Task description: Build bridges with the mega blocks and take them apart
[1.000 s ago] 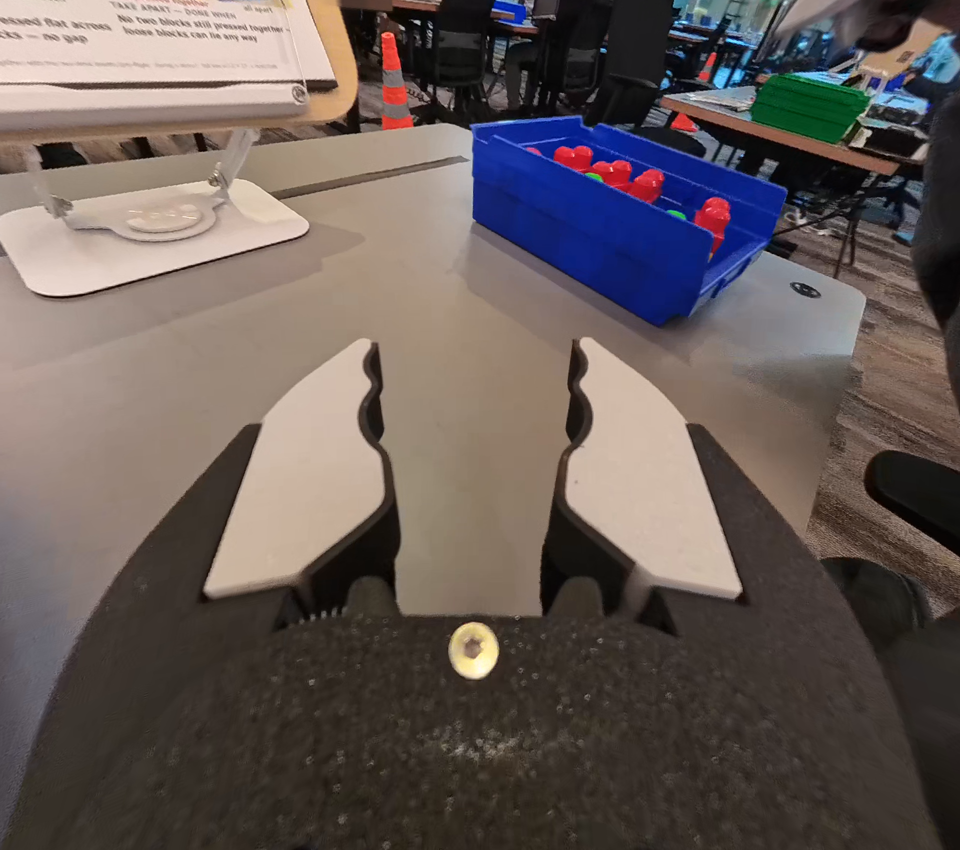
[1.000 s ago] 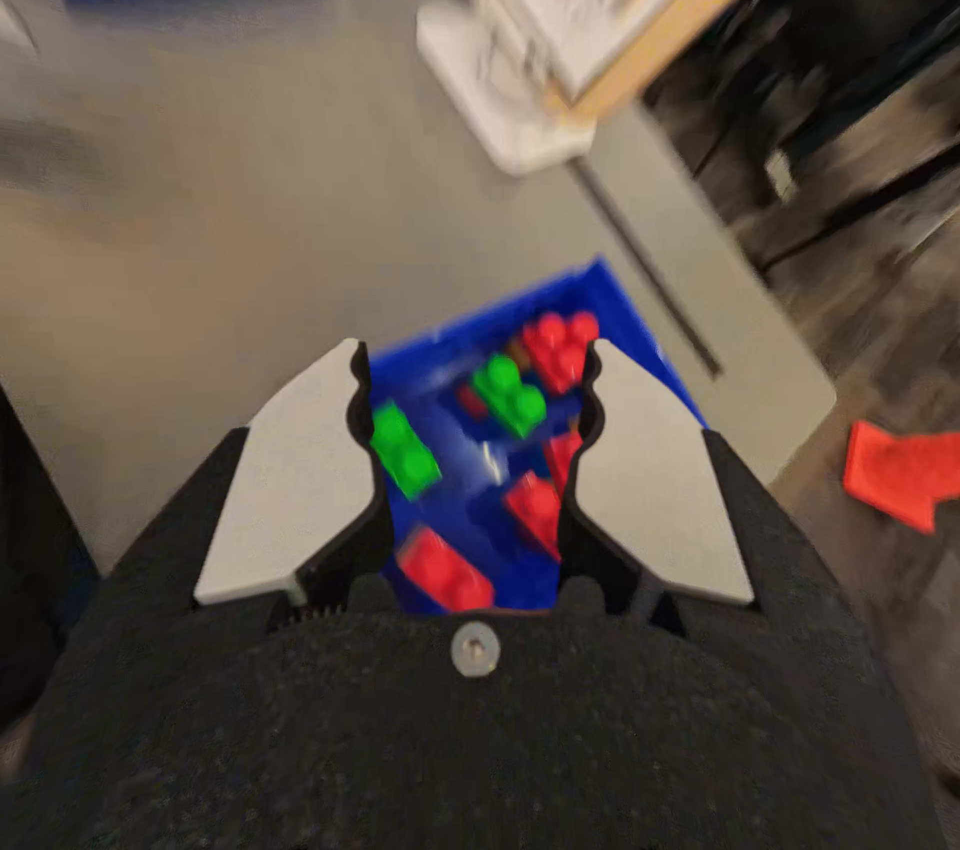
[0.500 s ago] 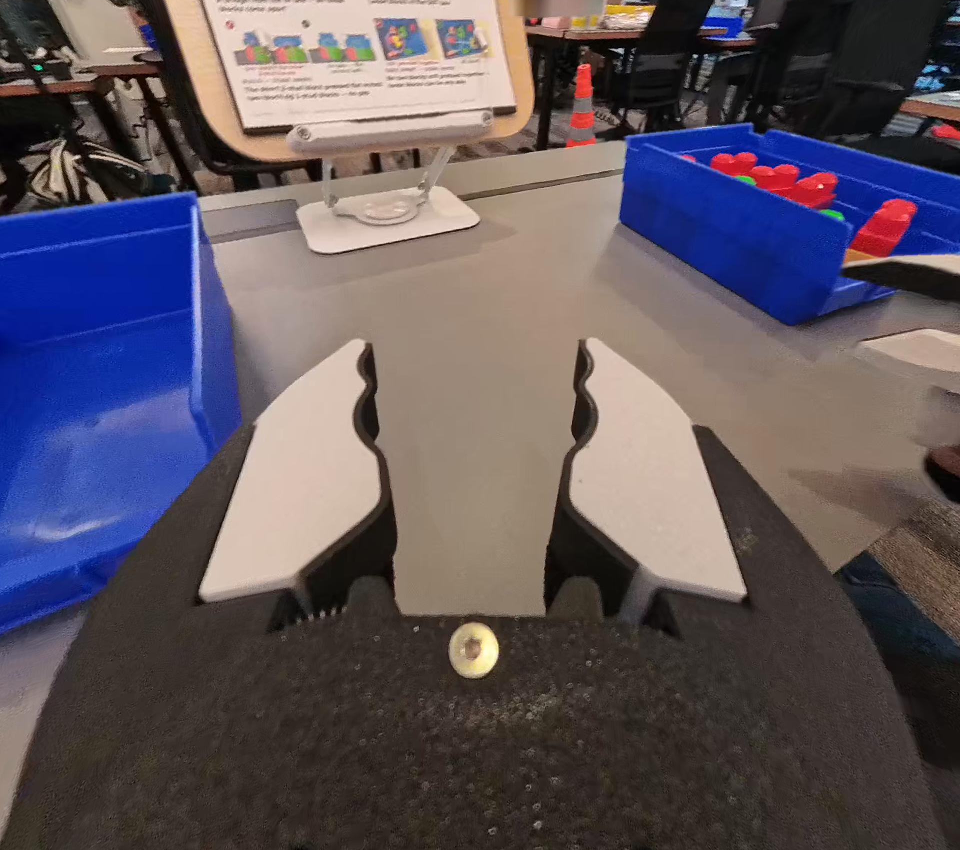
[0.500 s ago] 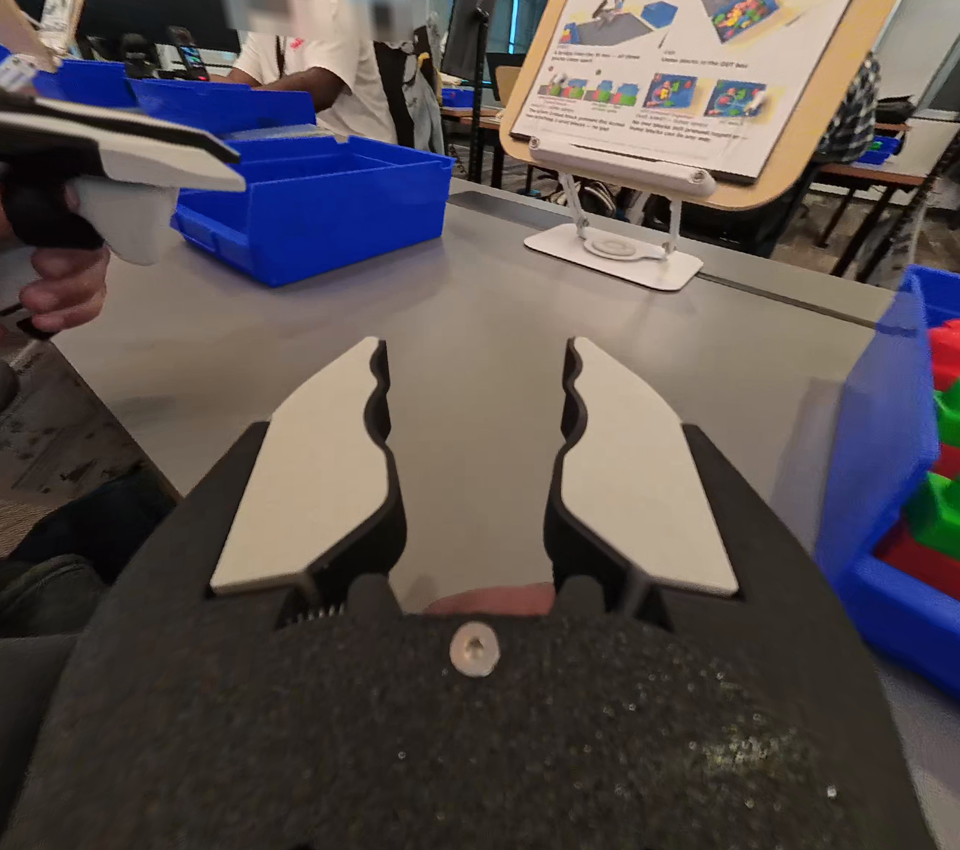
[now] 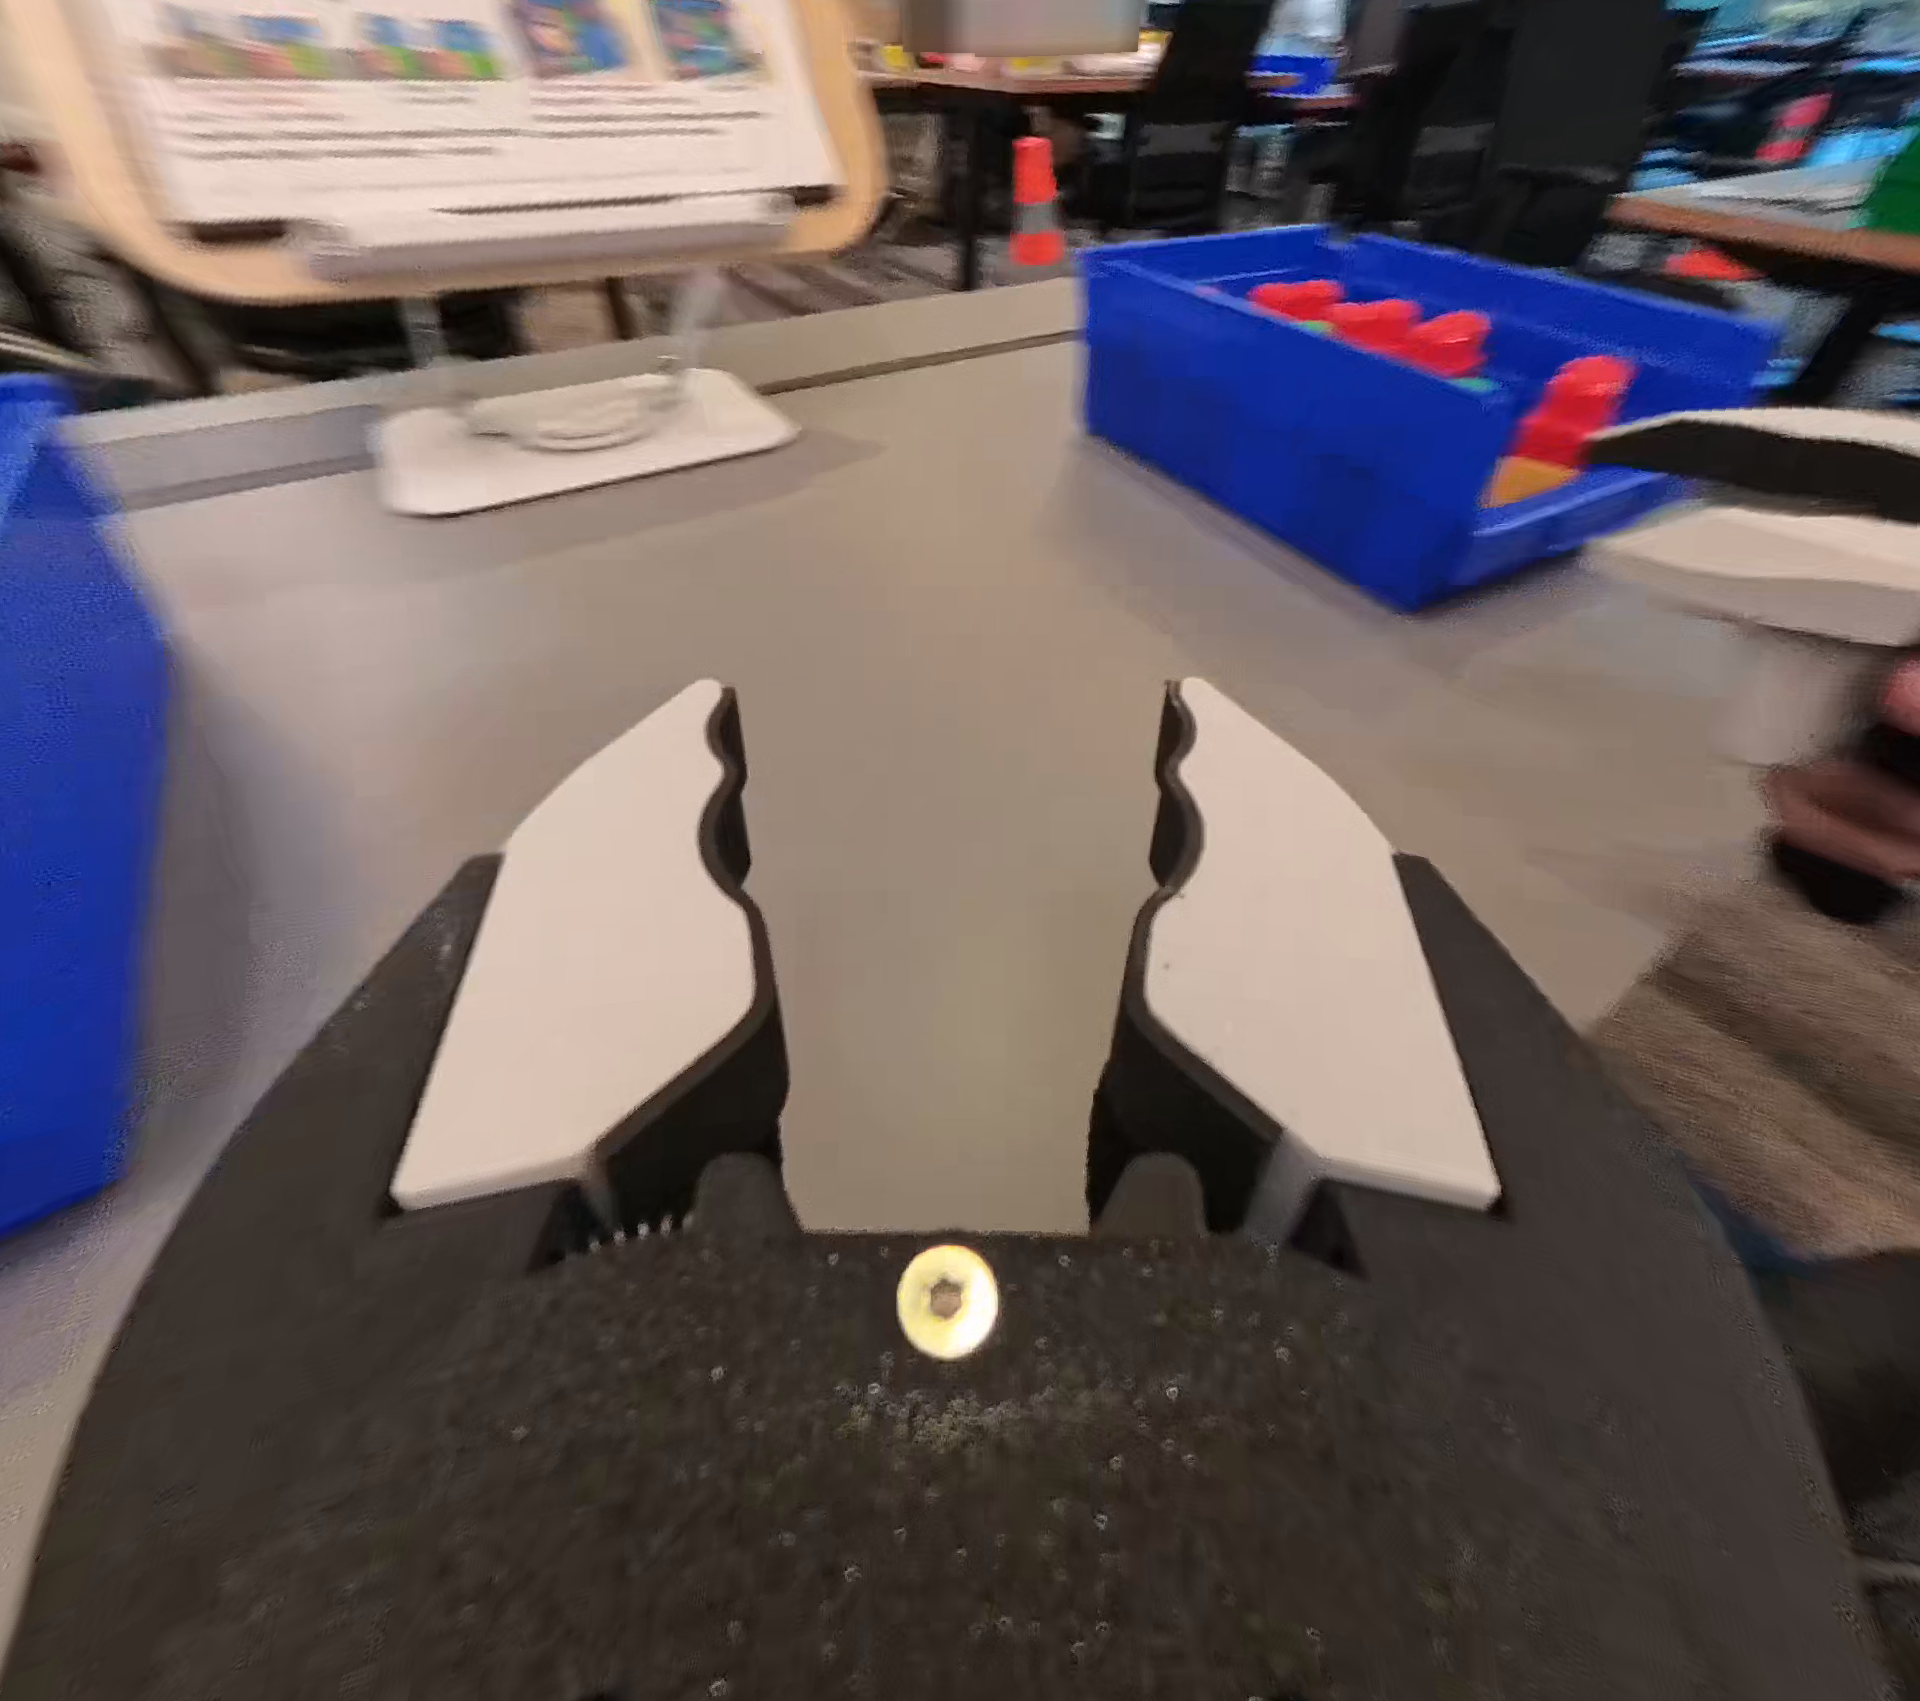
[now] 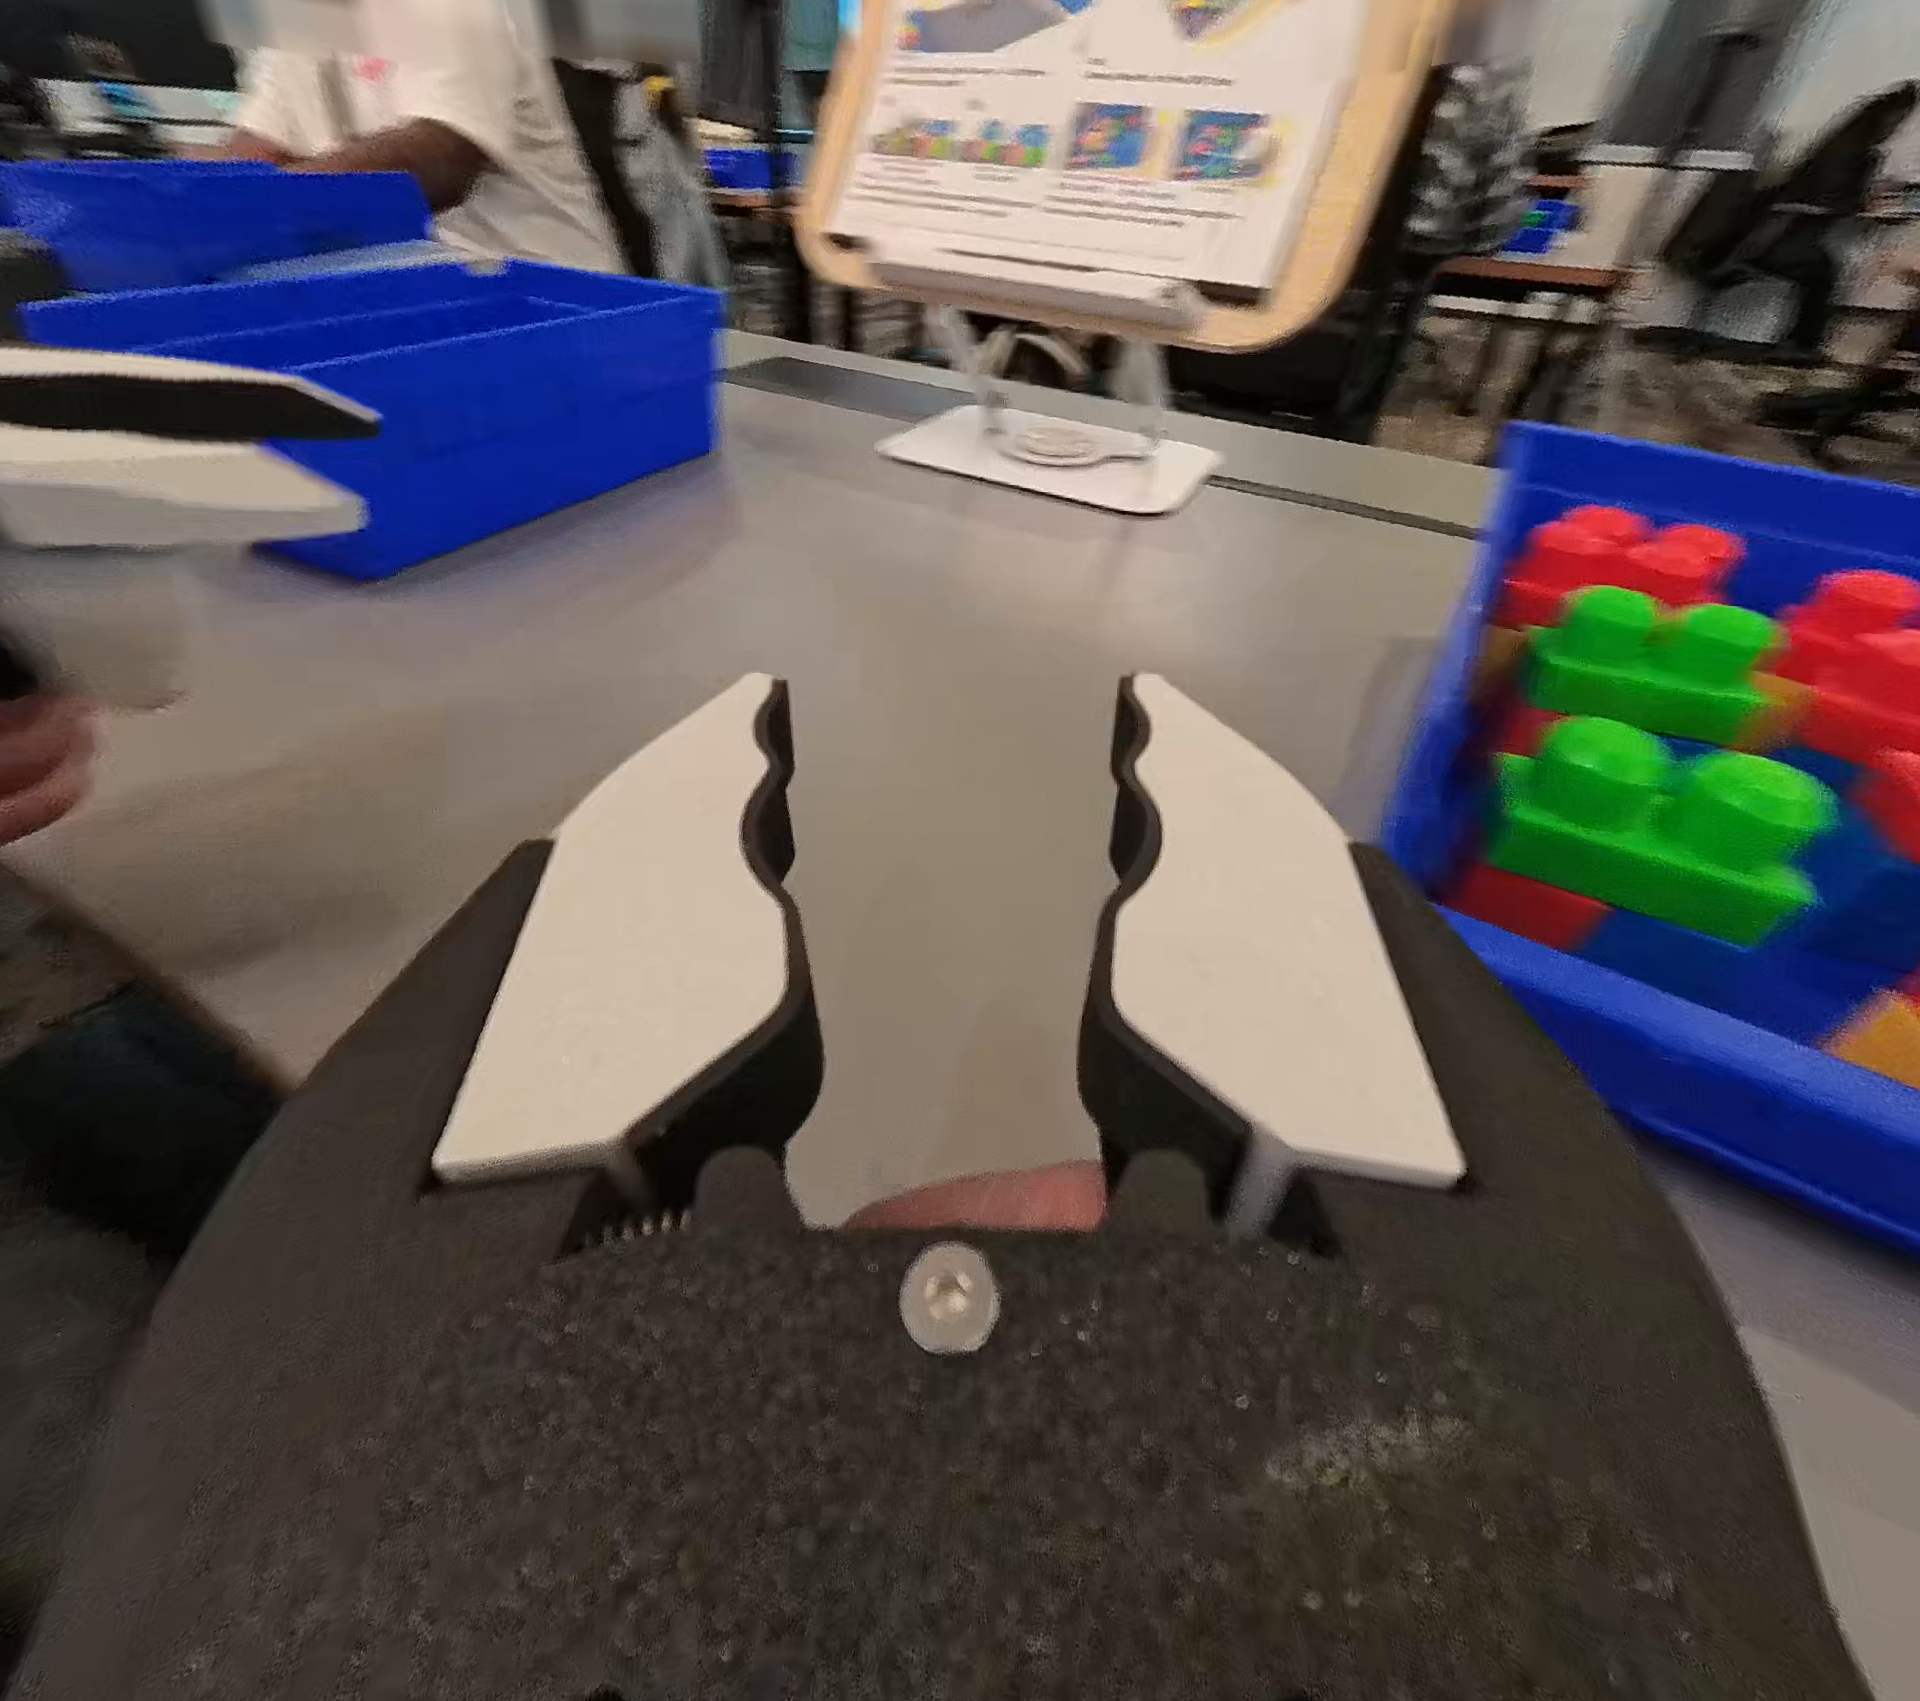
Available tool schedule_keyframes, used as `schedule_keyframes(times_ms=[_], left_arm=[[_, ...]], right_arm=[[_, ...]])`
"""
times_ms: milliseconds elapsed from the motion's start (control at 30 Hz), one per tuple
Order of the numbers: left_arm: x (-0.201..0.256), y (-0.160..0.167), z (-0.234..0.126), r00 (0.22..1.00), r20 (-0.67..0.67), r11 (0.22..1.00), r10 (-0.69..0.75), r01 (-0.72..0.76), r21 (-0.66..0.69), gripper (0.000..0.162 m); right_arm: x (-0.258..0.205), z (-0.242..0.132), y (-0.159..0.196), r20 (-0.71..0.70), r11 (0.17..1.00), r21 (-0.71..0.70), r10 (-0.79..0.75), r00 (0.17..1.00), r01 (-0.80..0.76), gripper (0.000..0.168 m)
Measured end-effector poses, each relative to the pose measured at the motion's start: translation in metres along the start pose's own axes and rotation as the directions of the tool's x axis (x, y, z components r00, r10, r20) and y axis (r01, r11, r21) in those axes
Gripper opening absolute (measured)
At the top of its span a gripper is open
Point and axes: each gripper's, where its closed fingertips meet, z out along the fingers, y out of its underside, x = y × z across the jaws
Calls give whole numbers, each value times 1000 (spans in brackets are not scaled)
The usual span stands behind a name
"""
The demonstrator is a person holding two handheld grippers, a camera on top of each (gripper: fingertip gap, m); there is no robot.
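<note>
A blue bin (image 5: 1288,436) at the table's right holds red, green and other mega blocks. In the right wrist view the same bin (image 6: 1683,1059) is close on the right, with green blocks (image 6: 1652,830) and red blocks (image 6: 1621,555) inside. My left gripper (image 5: 951,701) is open and empty above the bare grey table. My right gripper (image 6: 951,695) is open and empty, left of the bin. The right gripper also shows at the right edge of the left wrist view (image 5: 1766,498). The left gripper shows at the left edge of the right wrist view (image 6: 177,446).
A second blue bin (image 6: 457,394) stands at the table's left, seen close in the left wrist view (image 5: 62,799). An instruction board on a white stand (image 5: 582,425) is at the table's back. Chairs, tables and an orange cone (image 5: 1034,202) lie beyond. A person sits behind the left bin.
Both grippers swung to face the board across the table. The left view panned left then back right a little; the right gripper rose from over the block bin and turned level, the bin drawing nearer on its right.
</note>
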Motion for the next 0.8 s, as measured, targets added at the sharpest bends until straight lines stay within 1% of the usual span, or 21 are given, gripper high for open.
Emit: schedule_keyframes(times_ms=[67,100,133,200,233,300,333,367,433,500,533,567,600,633,667,700,733,800], left_arm=[[51,-3,27,992,-125,997,22,-31,-72,77],[74,-3,43,987,-154,992,52,-69,-103,77],[95,-7,60,982,-170,989,81,-100,-111,74],[136,-19,95,976,-193,990,99,-117,-84,61],[155,-23,116,977,-196,991,88,-107,-86,60],[186,-13,160,982,-183,981,45,-78,-179,62],[198,-5,179,982,-184,968,32,-76,-237,70],[204,2,197,986,-161,957,36,-81,-279,77],[196,13,219,998,-50,952,33,-47,-302,75],[184,17,228,1000,26,962,-11,18,-272,62],[177,18,230,998,55,966,-40,53,-255,57],[174,21,233,995,60,964,-78,90,-251,50],[174,23,237,992,38,957,-118,124,-261,43],[176,25,239,988,16,949,-156,154,-274,41],[176,25,241,983,4,941,-183,177,-288,33],[174,25,242,981,17,936,-191,187,-298,25],[169,25,242,984,49,937,-169,176,-301,21],[159,25,240,990,100,944,-103,129,-304,14]], right_arm=[[53,-15,-4,-167,999,19,36,985,-33,58],[84,-27,-3,-260,997,30,79,962,-74,58],[115,-39,2,-347,993,25,115,931,-113,59],[168,-64,22,-488,984,-10,149,860,-176,63],[188,-74,30,-529,980,-14,161,833,-199,62],[215,-86,44,-571,969,-21,189,799,-244,62],[226,-88,46,-581,968,-19,194,790,-252,61],[236,-90,47,-596,969,-17,188,780,-246,58],[253,-88,46,-609,969,-12,187,771,-245,54],[261,-81,49,-599,964,-8,207,773,-264,50],[262,-77,51,-588,958,-24,216,780,-284,51],[264,-74,53,-584,957,-33,216,782,-289,50],[271,-74,53,-608,958,-33,207,766,-286,48],[278,-74,52,-628,960,-24,202,751,-278,47],[284,-73,52,-639,959,-18,206,741,-282,47],[289,-73,55,-652,952,-25,216,726,-306,44],[290,-69,59,-641,943,-39,230,732,-331,40],[282,-58,62,-590,930,-54,264,763,-364,28]])
